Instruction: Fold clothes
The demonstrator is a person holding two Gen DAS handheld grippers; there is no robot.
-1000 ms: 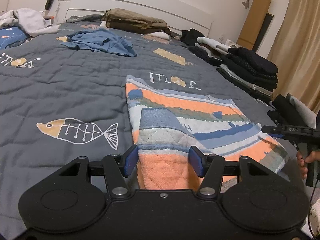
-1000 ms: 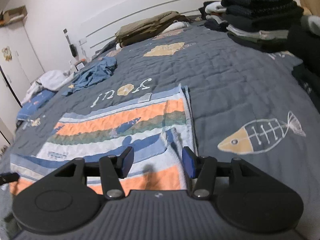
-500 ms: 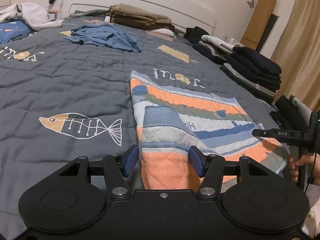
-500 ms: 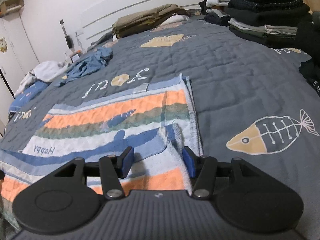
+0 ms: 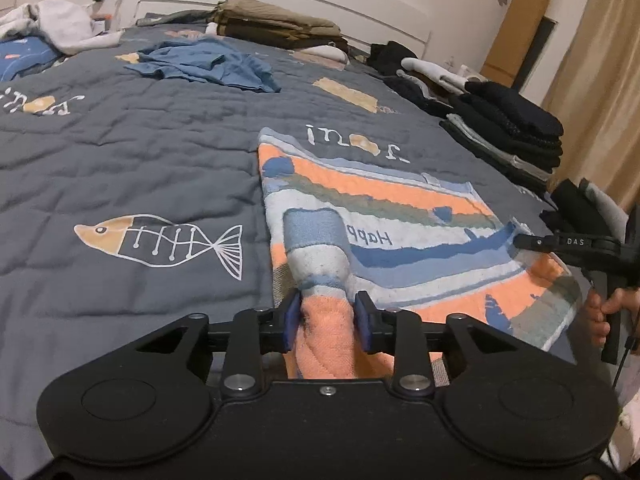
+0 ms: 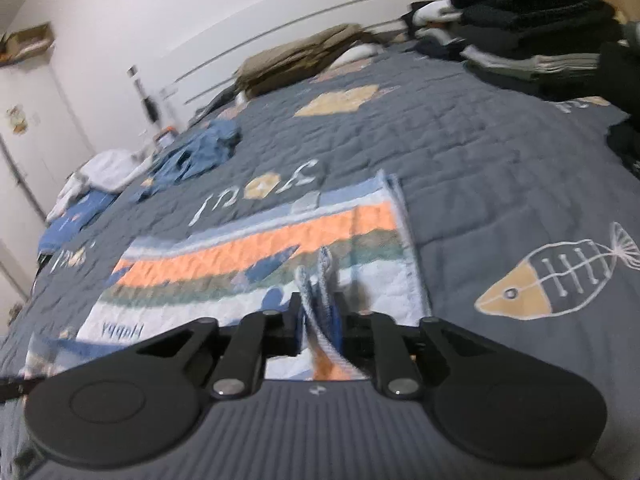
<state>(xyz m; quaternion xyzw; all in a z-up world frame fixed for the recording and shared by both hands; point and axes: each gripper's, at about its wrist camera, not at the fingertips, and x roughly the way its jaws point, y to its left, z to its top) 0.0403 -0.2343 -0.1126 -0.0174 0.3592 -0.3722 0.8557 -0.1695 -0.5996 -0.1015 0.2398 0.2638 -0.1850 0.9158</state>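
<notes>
A striped orange, blue and white towel [image 5: 384,216] with the word "Happy" lies flat on the grey quilt. My left gripper [image 5: 326,320] is shut on the towel's near left corner, which bunches up between the blue pads. In the right wrist view the same towel [image 6: 248,264] spreads ahead, and my right gripper [image 6: 318,322] is shut on its near right corner, the edge standing up in a thin fold. The right gripper [image 5: 576,246] also shows in the left wrist view, held by a hand [image 5: 604,312] at the far right.
A crumpled blue garment [image 5: 208,64] lies farther up the bed. Folded brown clothes [image 5: 280,26] sit by the headboard. A stack of dark folded clothes [image 5: 516,128] lines the right side. White clothing [image 5: 52,28] is heaped at the far left.
Both grippers have gone from open to shut on the towel's near corners. The pinched cloth has bunched upward, and the right wrist view has tilted and blurred with motion.
</notes>
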